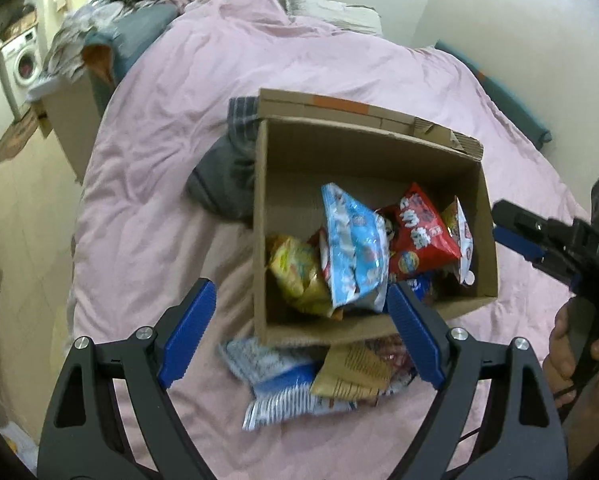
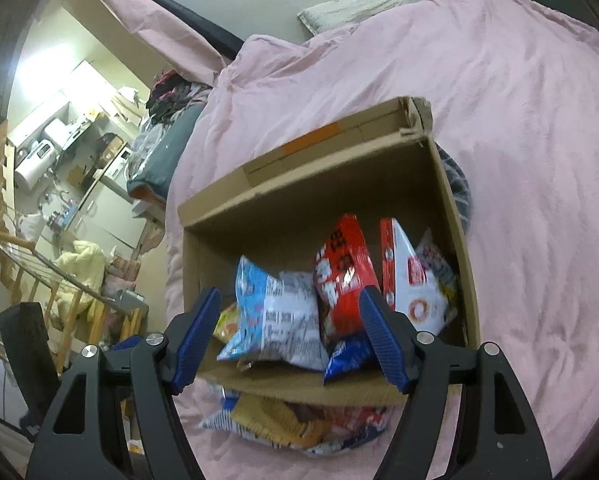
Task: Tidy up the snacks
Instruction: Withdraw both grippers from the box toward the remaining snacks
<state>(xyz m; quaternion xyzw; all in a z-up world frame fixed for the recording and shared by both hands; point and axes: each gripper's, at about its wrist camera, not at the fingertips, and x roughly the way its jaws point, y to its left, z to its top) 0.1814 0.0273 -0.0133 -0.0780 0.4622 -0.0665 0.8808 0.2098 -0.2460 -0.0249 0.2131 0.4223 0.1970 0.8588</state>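
Observation:
An open cardboard box (image 1: 299, 148) (image 2: 307, 196) sits on a pink duvet. Inside lie several snack bags: a light blue one (image 1: 353, 248) (image 2: 275, 312), a red one (image 1: 417, 232) (image 2: 341, 276), a yellow one (image 1: 295, 276) and a white-red one (image 2: 411, 292). More bags lie on the duvet before the box, a blue-white one (image 1: 275, 384) and a tan one (image 1: 353, 372) (image 2: 275, 416). My left gripper (image 1: 299, 312) is open and empty above the box's near edge. My right gripper (image 2: 291, 320) is open and empty over the box; in the left wrist view it (image 1: 499, 220) shows at the right.
The pink duvet (image 1: 159, 160) (image 2: 531, 160) covers the bed. A grey garment (image 1: 227, 176) lies against the box's far left side. A pillow (image 1: 331, 8) is at the head. A washing machine (image 1: 21, 64) and clutter stand beyond the bed's left edge.

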